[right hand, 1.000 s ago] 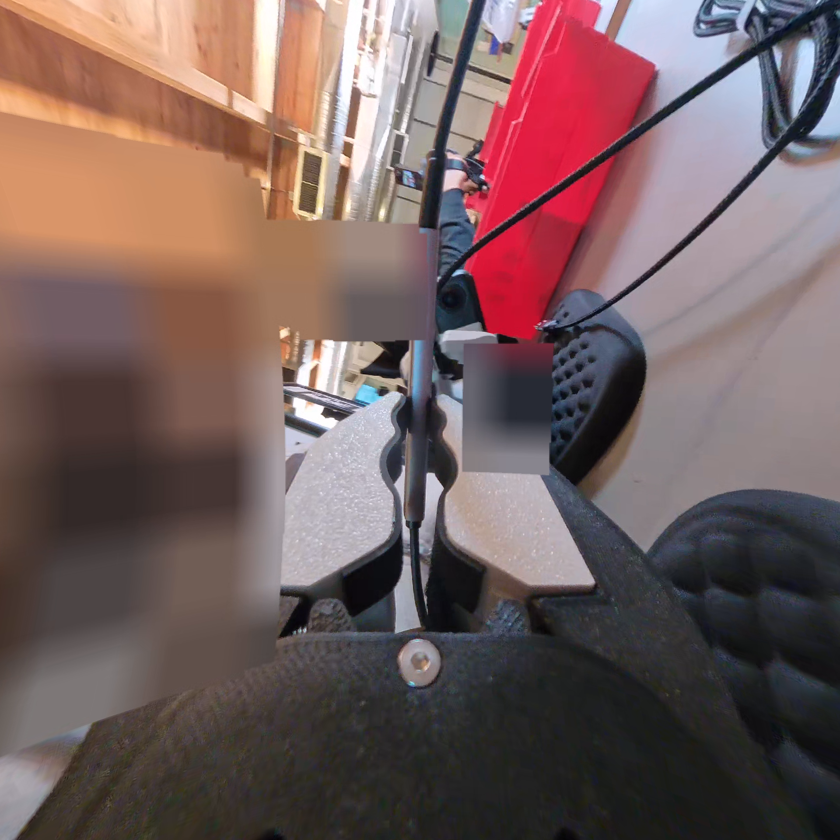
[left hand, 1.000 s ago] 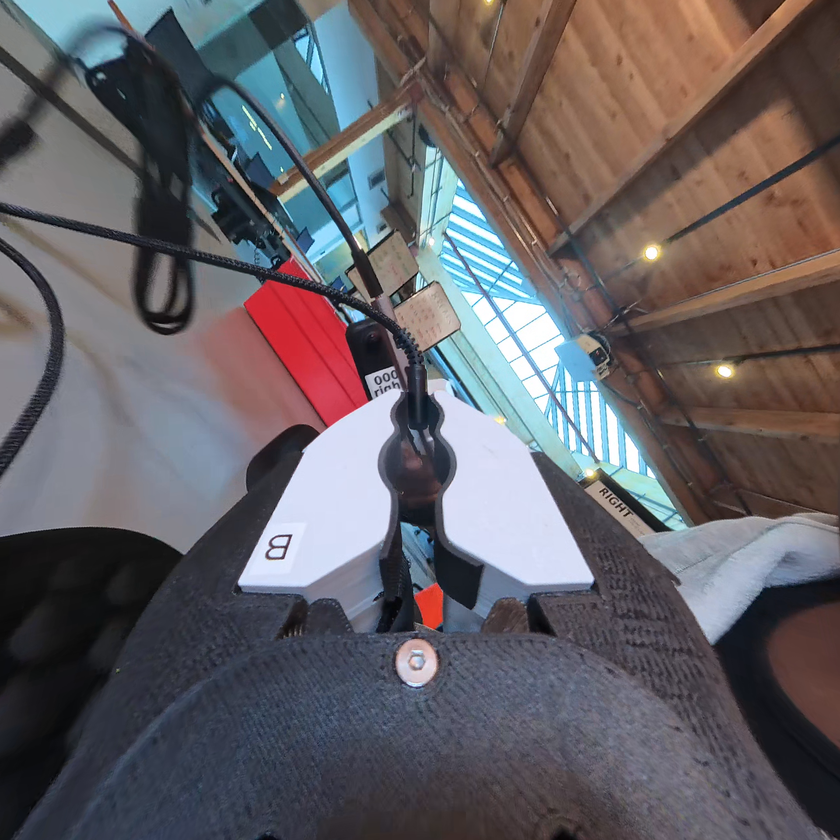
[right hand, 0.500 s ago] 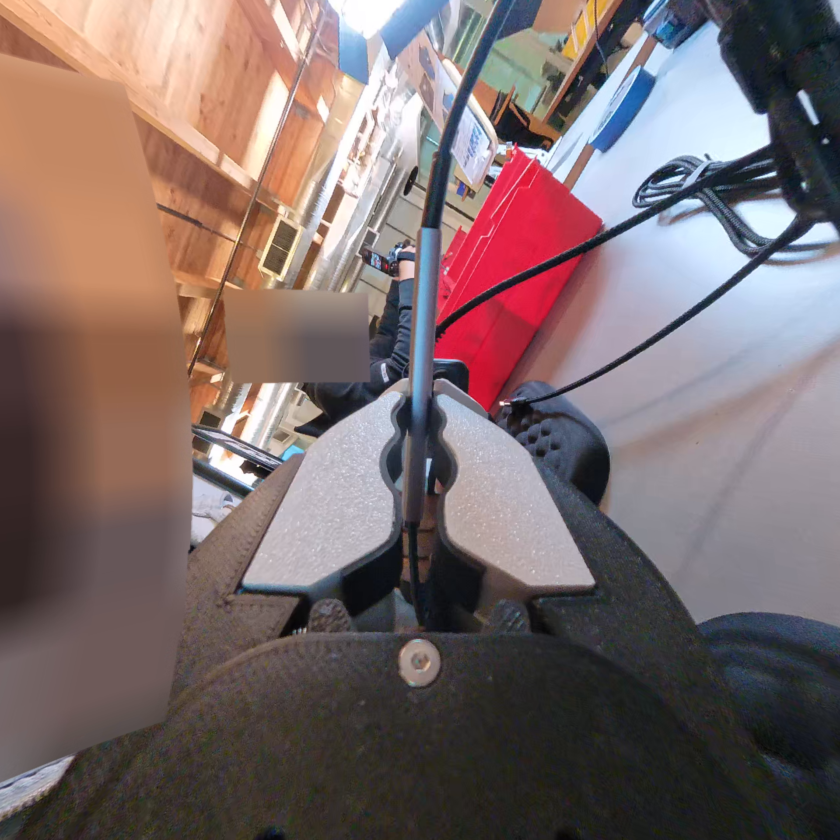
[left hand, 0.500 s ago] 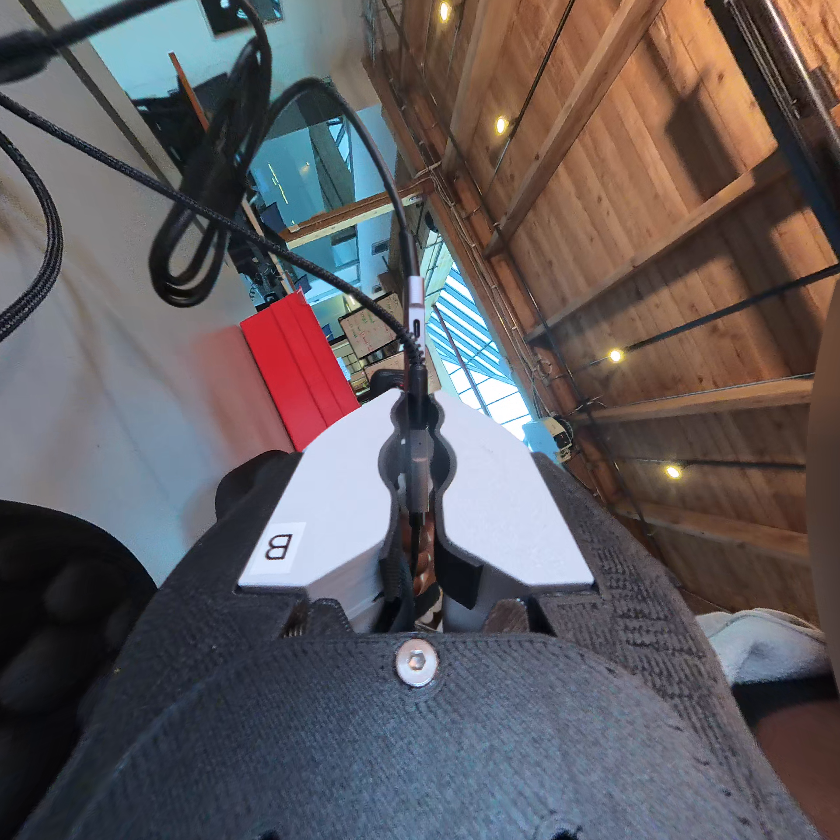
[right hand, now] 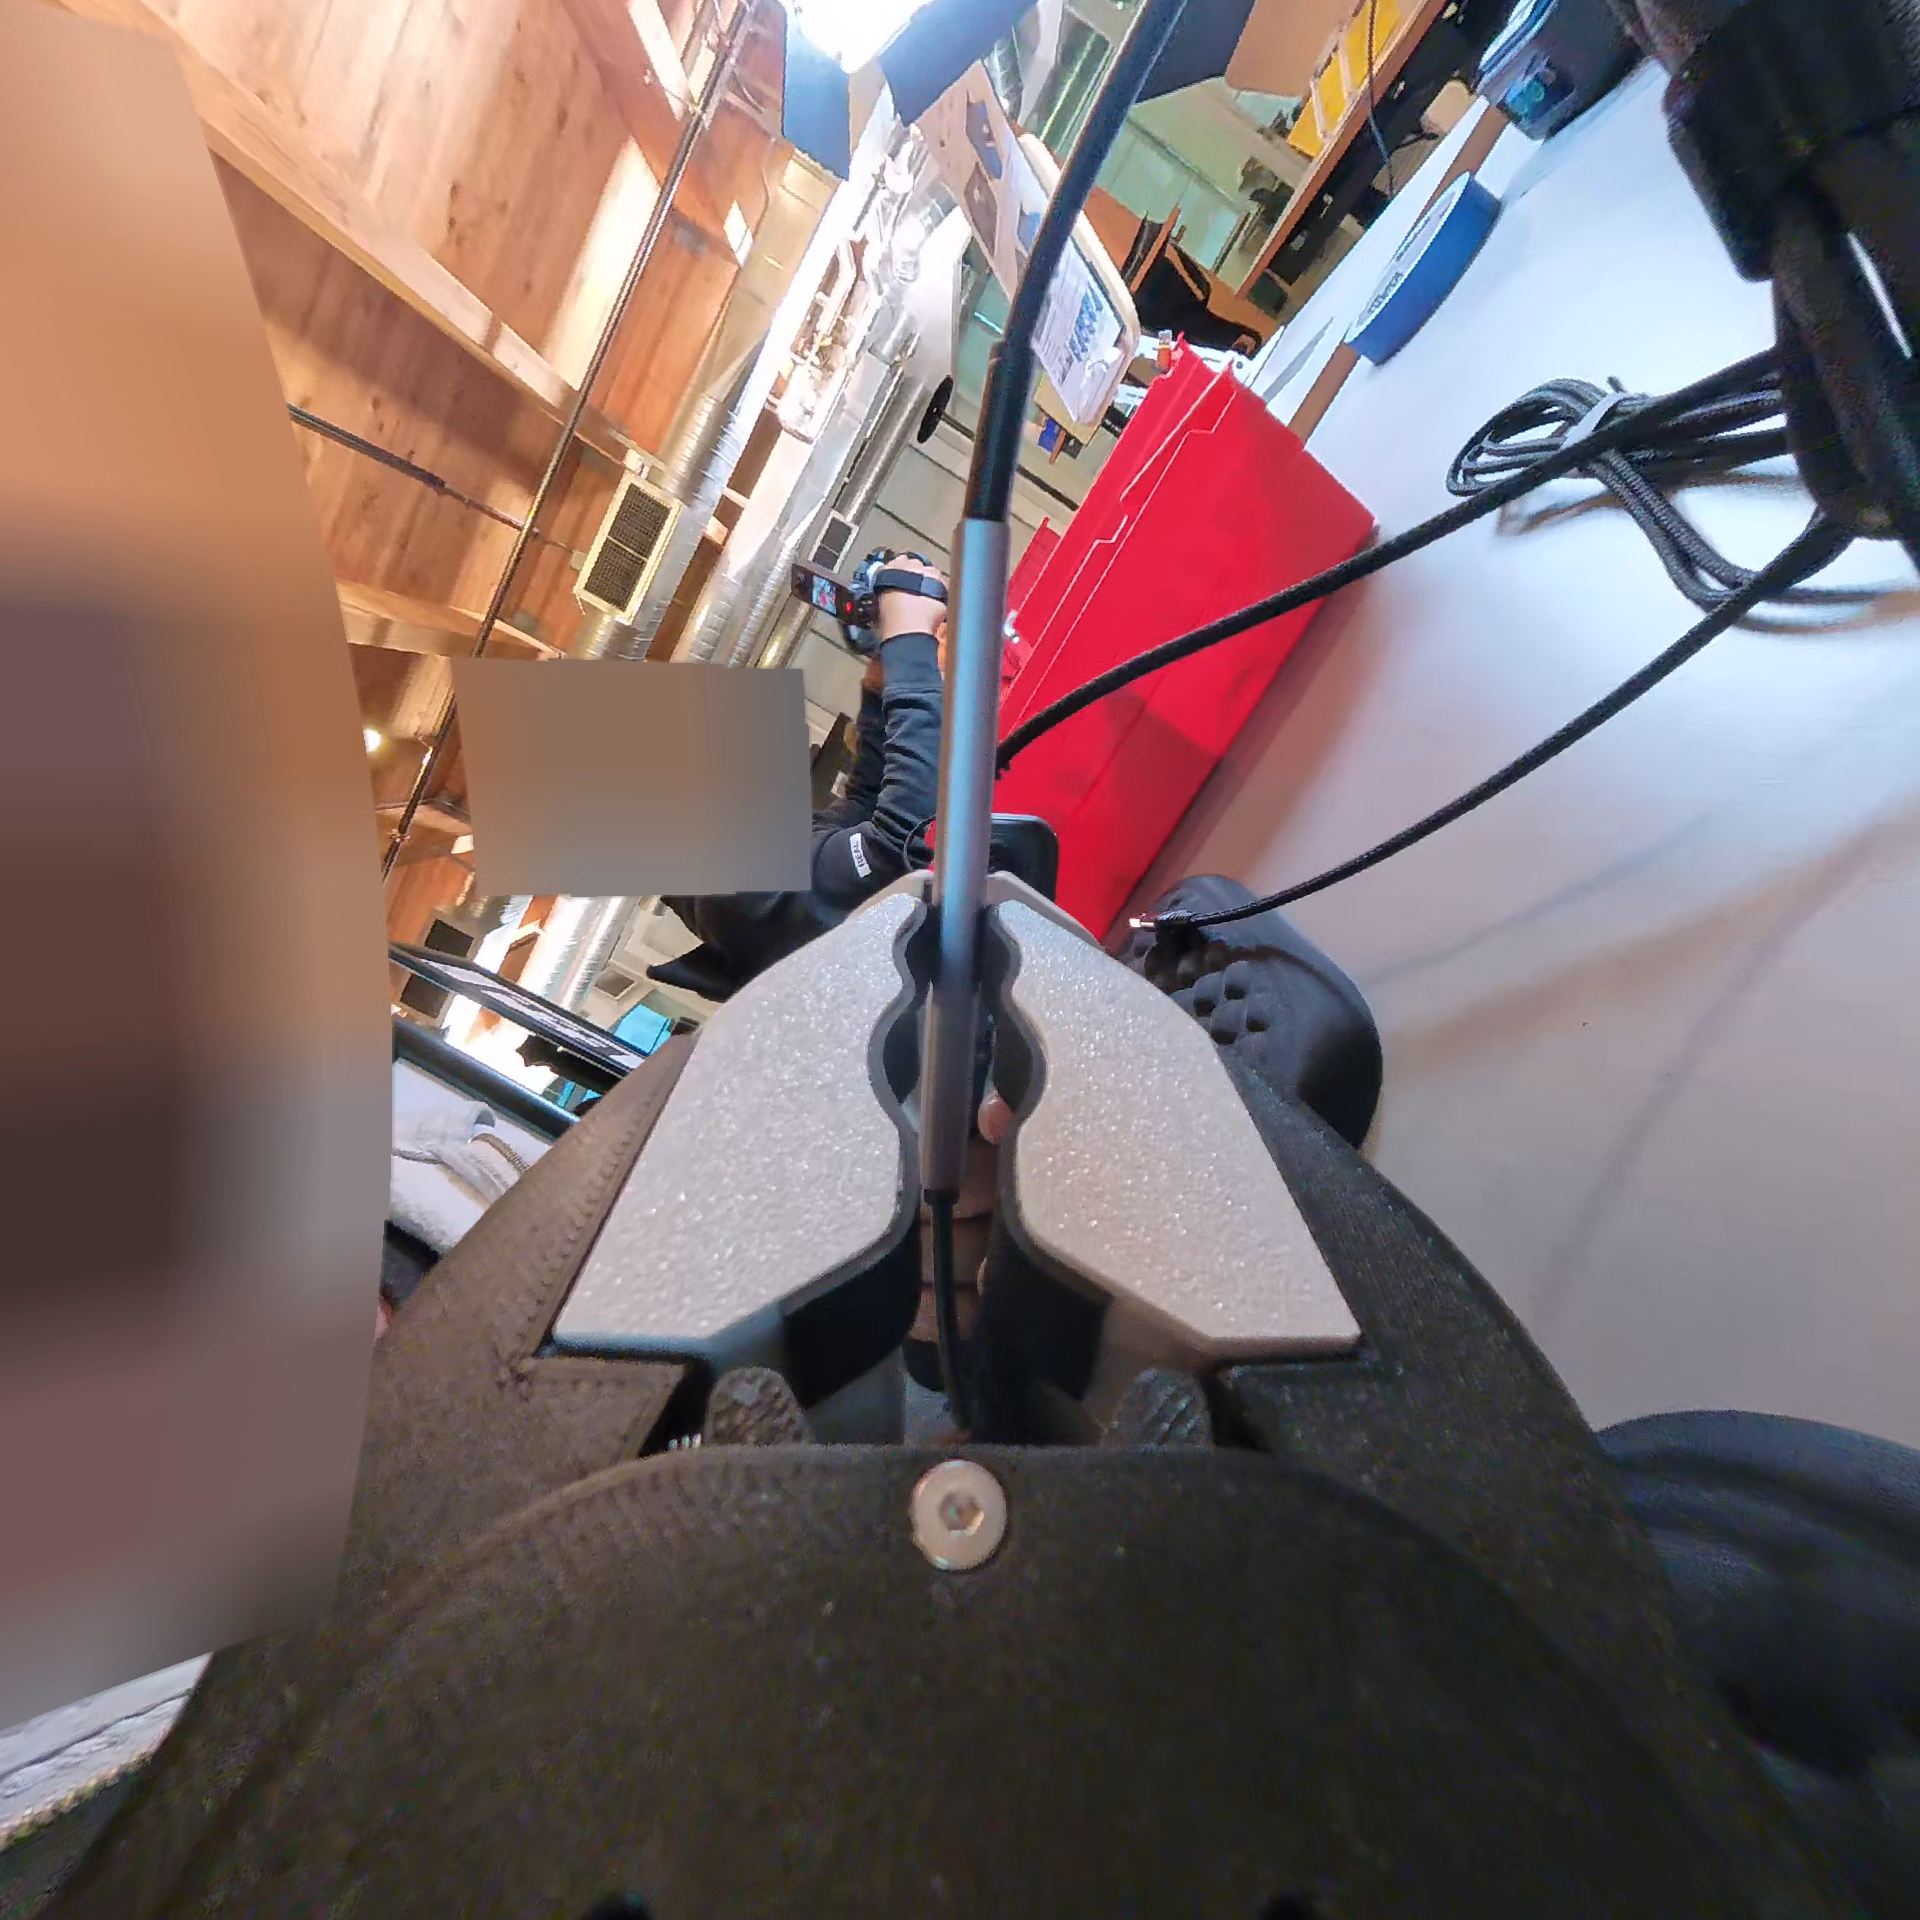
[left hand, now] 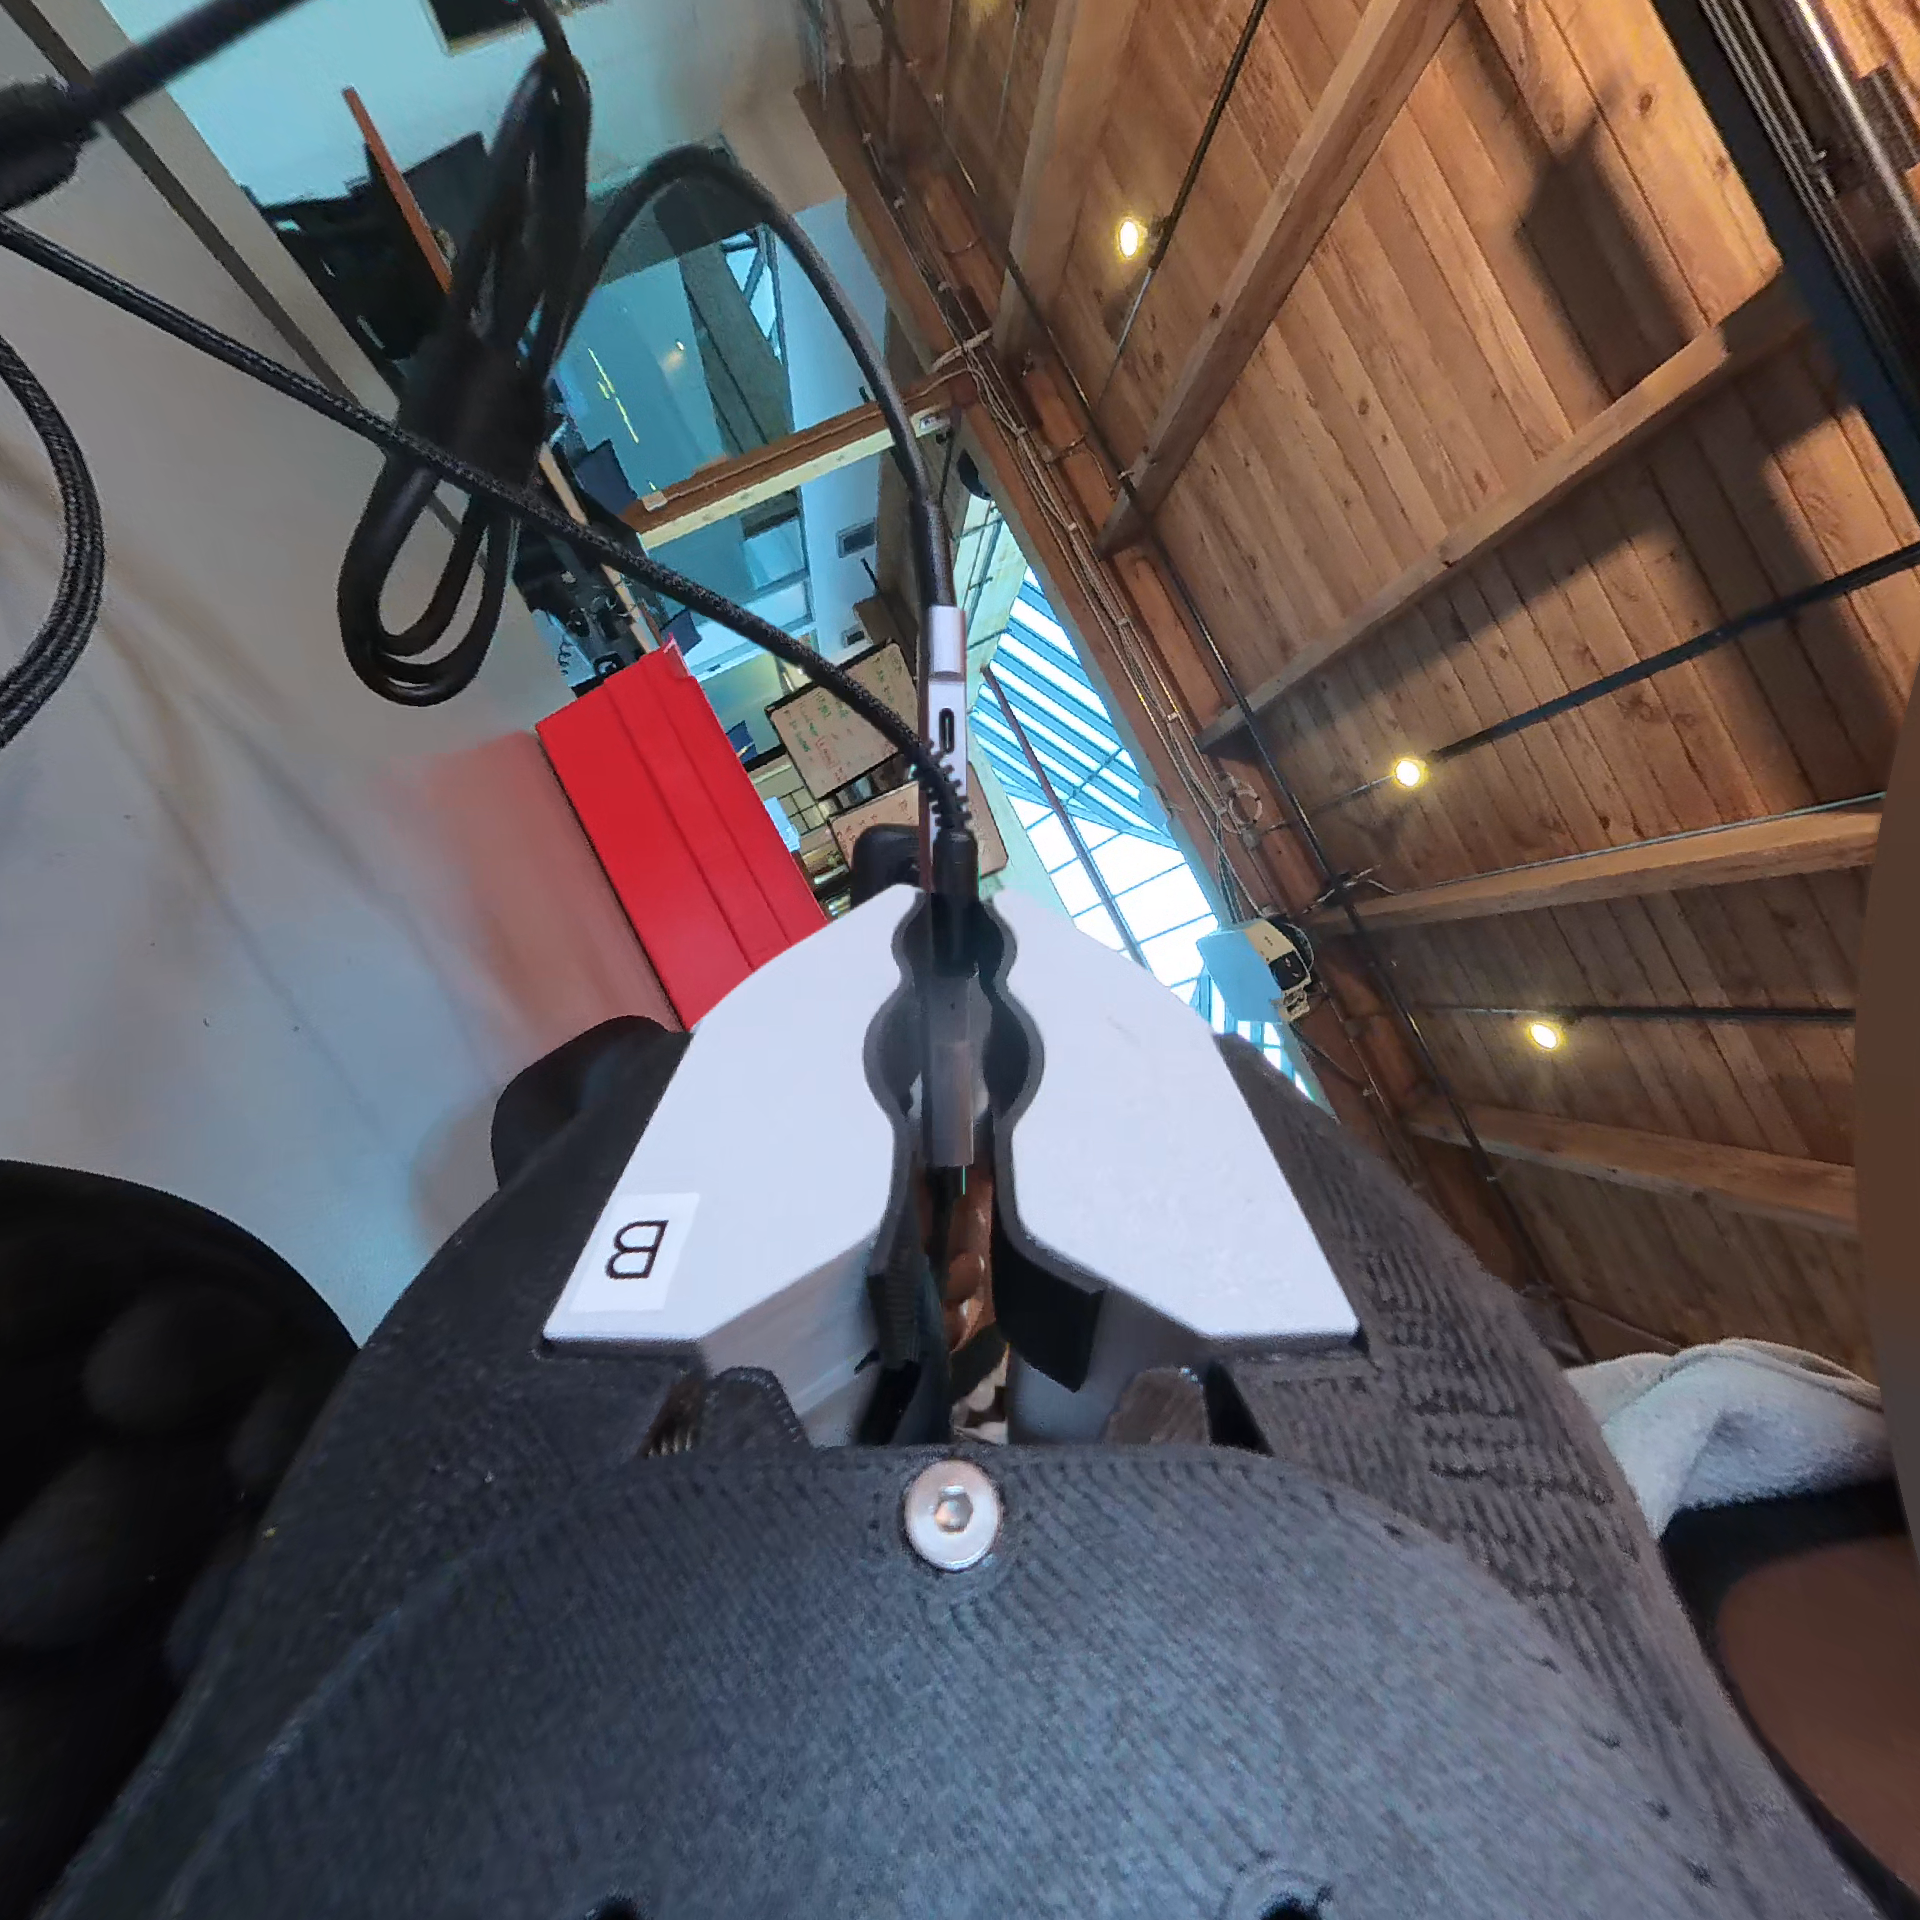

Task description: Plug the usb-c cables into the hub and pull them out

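In the left wrist view my left gripper (left hand: 951,904) is shut on the grey plug (left hand: 948,1081) of a black braided usb-c cable (left hand: 582,540) that runs off up and left. Just past the fingertips hangs the silver end of the hub (left hand: 948,686), one port facing me, apart from the plug. In the right wrist view my right gripper (right hand: 961,904) is shut on the hub (right hand: 964,769), a slim grey bar seen edge-on with a black cable (right hand: 1039,260) at its far end. A loose braided cable's plug (right hand: 1153,920) lies beside a black dimpled grip (right hand: 1278,997).
The white table (right hand: 1610,1039) fills the right. On it are a red bin (right hand: 1164,644), a coil of black cables (right hand: 1621,468) and a blue tape roll (right hand: 1423,270). A person with a camera (right hand: 894,727) is behind. The coil (left hand: 457,416) and bin (left hand: 675,831) also show in the left wrist view. Less than 4 cm separates the two grippers' tips.
Both grippers swung and tilted over the first half second, then held almost still. The hub's end came into line just ahead of my left fingertips. Both grips are unchanged.
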